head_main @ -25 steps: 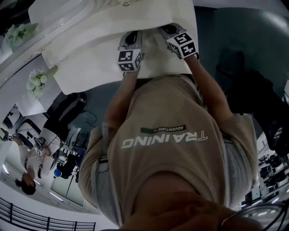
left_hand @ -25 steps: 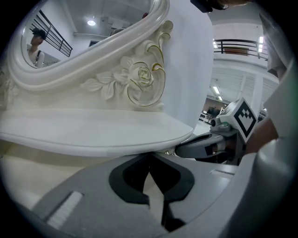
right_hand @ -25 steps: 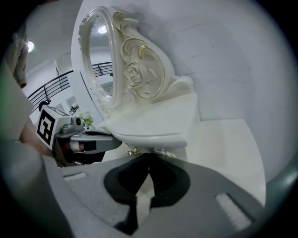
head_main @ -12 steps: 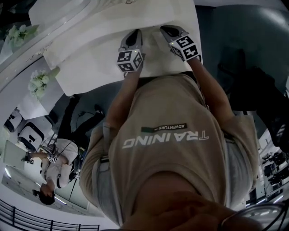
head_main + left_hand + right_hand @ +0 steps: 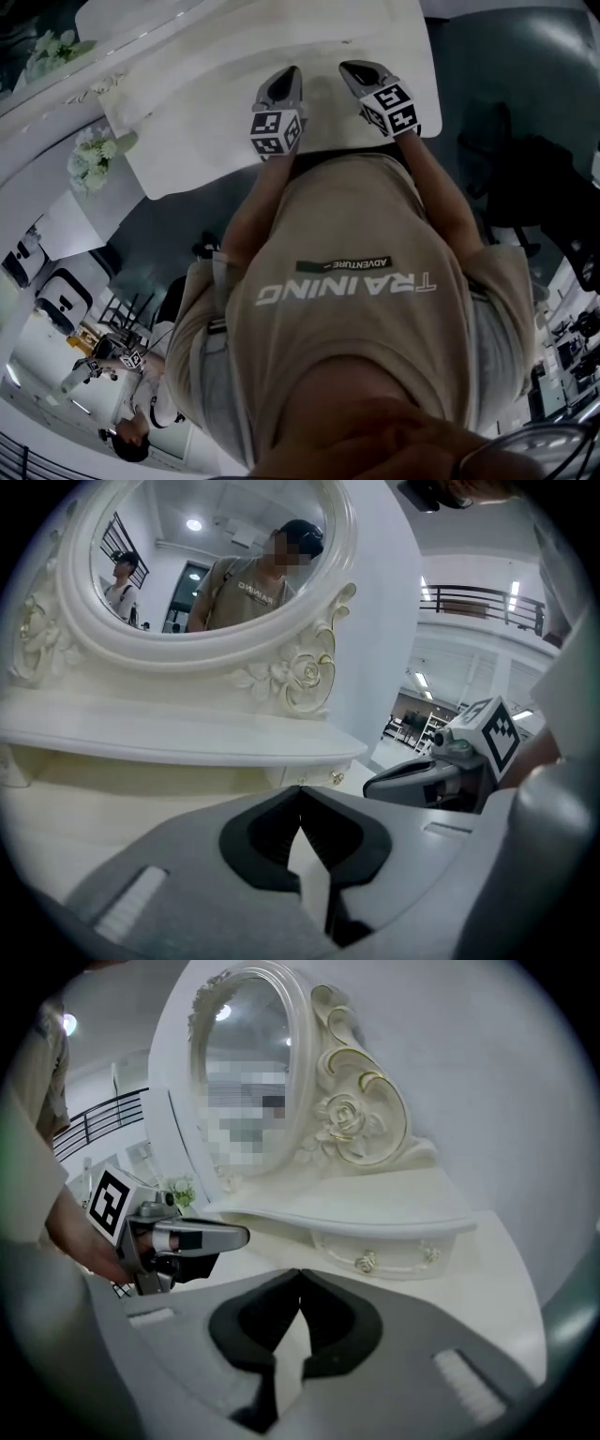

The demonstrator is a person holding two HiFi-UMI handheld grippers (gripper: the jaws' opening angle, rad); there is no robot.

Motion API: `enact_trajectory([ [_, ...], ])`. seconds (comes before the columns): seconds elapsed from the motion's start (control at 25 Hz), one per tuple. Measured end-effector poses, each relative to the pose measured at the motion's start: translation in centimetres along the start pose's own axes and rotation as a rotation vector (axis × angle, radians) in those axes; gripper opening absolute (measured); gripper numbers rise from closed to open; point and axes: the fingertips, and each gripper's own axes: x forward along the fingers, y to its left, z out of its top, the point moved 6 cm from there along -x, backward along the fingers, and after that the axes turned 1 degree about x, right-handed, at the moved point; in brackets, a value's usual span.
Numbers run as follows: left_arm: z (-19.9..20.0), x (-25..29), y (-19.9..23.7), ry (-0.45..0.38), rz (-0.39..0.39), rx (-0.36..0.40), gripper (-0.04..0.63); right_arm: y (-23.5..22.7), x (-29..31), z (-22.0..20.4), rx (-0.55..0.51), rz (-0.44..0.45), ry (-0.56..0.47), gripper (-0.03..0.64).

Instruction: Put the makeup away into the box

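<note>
Since a second ago I'd pulled both grippers back from under the dresser shelf (image 5: 187,735). My left gripper (image 5: 289,75) and right gripper (image 5: 353,67) hung side by side over the white tabletop (image 5: 197,131). Both pairs of jaws were closed tight, nothing between them. Couldn't tell where the makeup or box was.

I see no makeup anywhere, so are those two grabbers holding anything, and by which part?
Nothing is held. The left gripper and the right gripper both have their jaws closed together, empty, over the white dressing table.
</note>
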Motion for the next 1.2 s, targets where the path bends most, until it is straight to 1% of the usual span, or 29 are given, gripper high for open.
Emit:
enact_trajectory([
  [0.16, 0.2, -4.5, 2.3, -0.015, -0.030, 0.015, 0.008, 4.6, 0.2, 1.0, 0.004, -0.045, -0.036, 0.004],
  [0.28, 0.5, -7.5, 4.5, -0.040, -0.039, 0.034, 0.008, 7.8, 0.8, 1.7, -0.003, -0.068, -0.062, 0.004],
  [0.44, 1.3, -11.2, 7.1, -0.090, -0.045, 0.084, 0.006, 11.9, 1.5, 2.7, -0.019, -0.093, -0.112, 0.004],
  [0.56, 2.2, -14.0, 8.2, -0.129, -0.051, 0.163, 0.008, 14.7, 2.0, 3.6, -0.036, -0.110, -0.155, 0.004],
  [0.68, 3.4, -16.5, 9.0, -0.180, -0.059, 0.285, 0.008, 17.3, 2.3, 5.0, -0.073, -0.123, -0.197, 0.004],
  [0.84, 5.7, -19.4, 9.5, -0.238, -0.059, 0.373, 0.008, 19.9, 2.2, 7.2, -0.120, -0.138, -0.249, 0.004],
  [0.96, 7.4, -21.1, 9.7, -0.275, -0.044, 0.457, 0.008, 21.2, 2.3, 9.0, -0.147, -0.144, -0.290, 0.004],
  [1.0, 7.9, -21.6, 9.8, -0.289, -0.044, 0.467, 0.008, 21.6, 2.2, 9.6, -0.157, -0.144, -0.305, 0.005],
  [1.2, 9.8, -23.5, 10.2, -0.340, -0.045, 0.425, 0.008, 23.5, 1.4, 12.5, -0.206, -0.150, -0.385, 0.004],
])
